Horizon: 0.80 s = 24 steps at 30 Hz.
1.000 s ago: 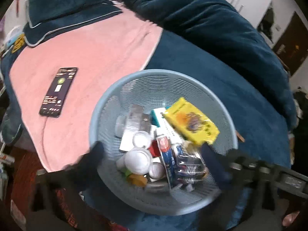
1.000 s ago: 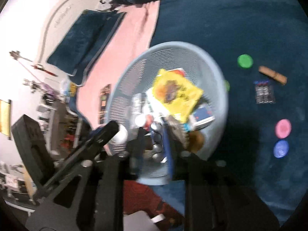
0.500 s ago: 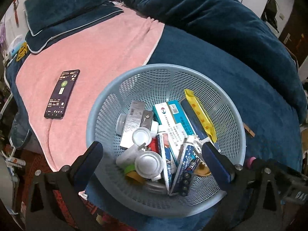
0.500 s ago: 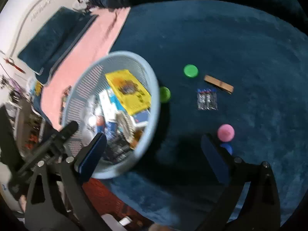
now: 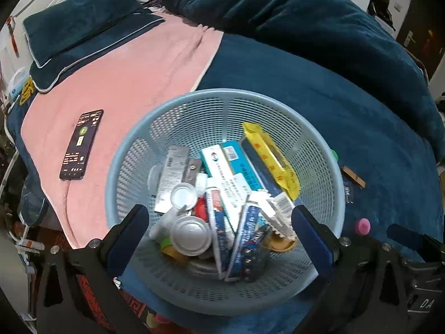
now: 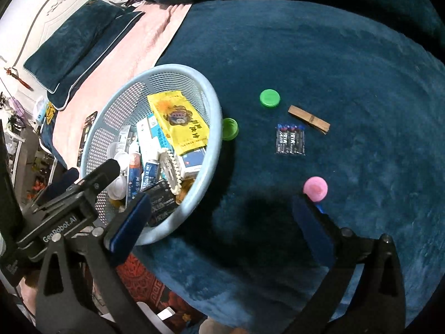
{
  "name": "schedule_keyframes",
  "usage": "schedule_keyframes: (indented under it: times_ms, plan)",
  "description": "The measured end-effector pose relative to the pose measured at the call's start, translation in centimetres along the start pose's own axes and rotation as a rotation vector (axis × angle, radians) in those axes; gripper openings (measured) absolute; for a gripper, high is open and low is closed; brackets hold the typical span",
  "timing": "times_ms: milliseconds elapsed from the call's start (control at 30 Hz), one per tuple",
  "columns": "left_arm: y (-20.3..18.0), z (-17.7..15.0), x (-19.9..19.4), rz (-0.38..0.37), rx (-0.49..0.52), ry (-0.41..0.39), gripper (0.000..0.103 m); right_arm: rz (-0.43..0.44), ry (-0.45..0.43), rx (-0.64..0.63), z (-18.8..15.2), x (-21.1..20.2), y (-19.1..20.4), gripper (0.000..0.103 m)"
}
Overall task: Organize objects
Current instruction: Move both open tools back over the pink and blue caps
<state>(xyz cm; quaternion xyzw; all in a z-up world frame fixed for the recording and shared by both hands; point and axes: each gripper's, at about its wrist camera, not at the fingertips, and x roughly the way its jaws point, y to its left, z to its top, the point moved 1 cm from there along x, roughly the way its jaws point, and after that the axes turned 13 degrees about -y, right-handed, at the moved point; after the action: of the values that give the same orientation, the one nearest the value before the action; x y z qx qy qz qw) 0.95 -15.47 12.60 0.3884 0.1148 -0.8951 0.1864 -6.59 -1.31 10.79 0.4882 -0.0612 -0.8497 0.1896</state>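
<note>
A: Where are the things to organize now?

B: Most of them are already in the blue basket [image 6: 214,128], which stands on the dark blue blanket [image 6: 347,55]. The yellow packet [image 6: 179,122] lies on top of the boxes and tubes inside. Some things are left on the blanket, to the right of the basket: a green cap [image 6: 269,98], a second green cap [image 6: 229,129] just beside the basket wall, a wooden clothespin [image 6: 308,118], a pack of batteries [image 6: 290,139] and a pink cap [image 6: 315,188].

A: And the tools?

B: The right gripper [image 6: 219,226] has just been opening. Its jaws now stand wide with nothing between them, over the blanket between the basket and the pink cap. The left gripper [image 5: 219,233] is also spread wide and empty, above the basket.

A: Which thing is nearest, and how will it handle?

B: The pink cap, I think; it sits close to the right finger. It looks like light, stiff plastic, small and smooth, so it can slip or roll. I would take it across its round side, low, with the pads pressed a little into the soft blanket.

A: And the batteries?

B: They seem heavier and flat, in slippery film. I would hold them across the short width. The clothespin is thin; better to grip its long sides.
</note>
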Motion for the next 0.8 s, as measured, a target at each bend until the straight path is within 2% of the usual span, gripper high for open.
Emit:
schedule_keyframes:
  times_ms: [267,533,800]
  plan:
    - [-2.9,-0.2,-0.4,-0.006,0.049,-0.007,0.102,-0.022,0.000,0.047,-0.1,-0.7,-2.7,0.102]
    - [-8.0,-0.6,-1.3,-0.084,0.119,-0.018,0.102,-0.061,0.007,0.145,0.0,-1.6,-7.7,0.102]
    - [-12.4,-1.8,-1.7,-0.147,0.149,-0.004,0.102,-0.094,-0.003,0.252,0.1,-3.2,-12.7,0.102]
